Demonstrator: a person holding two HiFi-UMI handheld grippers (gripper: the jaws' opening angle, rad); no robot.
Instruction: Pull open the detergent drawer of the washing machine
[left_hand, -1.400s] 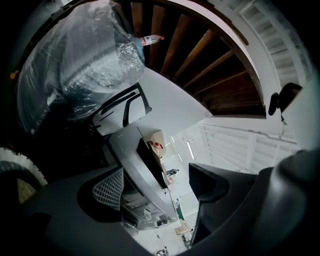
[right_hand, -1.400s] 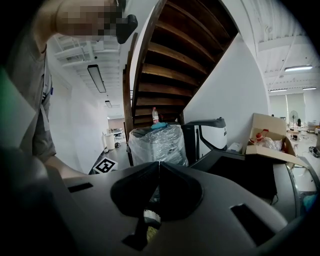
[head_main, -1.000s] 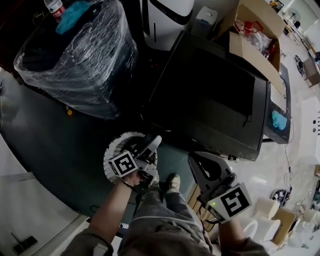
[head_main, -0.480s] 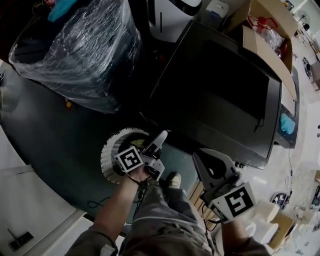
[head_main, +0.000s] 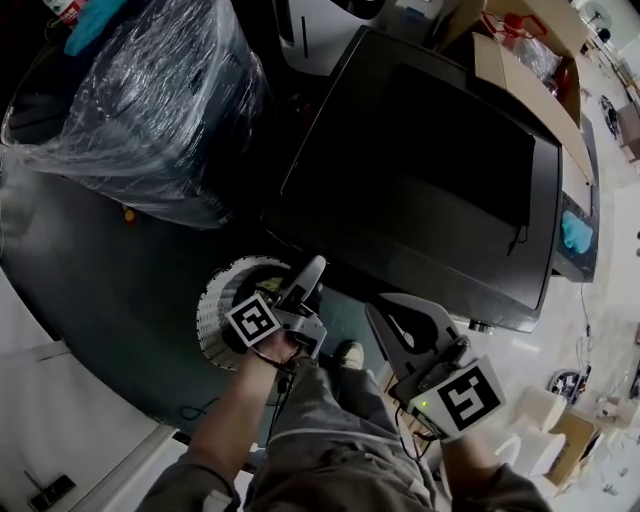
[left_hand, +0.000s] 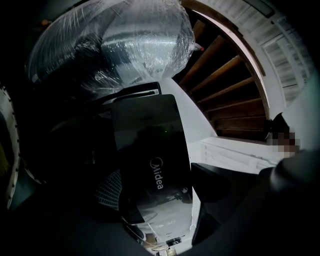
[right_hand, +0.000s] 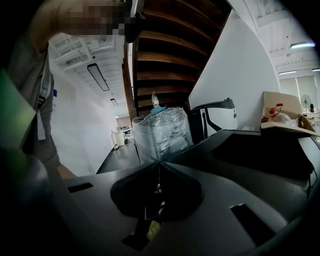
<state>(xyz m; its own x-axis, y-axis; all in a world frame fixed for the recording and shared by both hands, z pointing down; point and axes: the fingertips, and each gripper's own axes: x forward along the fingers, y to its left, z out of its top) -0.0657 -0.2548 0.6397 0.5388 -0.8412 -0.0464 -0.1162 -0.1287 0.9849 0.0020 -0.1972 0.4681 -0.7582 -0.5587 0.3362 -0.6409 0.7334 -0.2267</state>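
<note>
moved closer since 1 s ago: left gripper (head_main: 308, 278) now nearly over the near edge of the washing machine (head_main: 430, 180), right gripper (head_main: 378, 312) swung in beside it.

left gripper's jaws apart w/ nothing between, seen in its own view (left_hand: 165, 200); only the machine's glossy black panel w/ a white logo in the gap. right gripper (right_hand: 159, 165) pinched tip to tip, empty.

detergent drawer not made out in any view; prob. on the front face, which drops out of sight below that near edge in head view. so target lies ahead of and below both tongs, w/ long axis likely running along the edge. left tongs nearer and already spread, so better placed for the pull.

machine: boxy, smooth dark top w/ sheen, white sides in left gripper view. crinkly film-wrapped bundle (head_main: 140, 110) to the left, well apart. round ribbed pale disc (head_main: 215, 310) on the dark floor under the left tongs. open cardboard box (head_main: 520, 70) at the machine's far corner.
</note>
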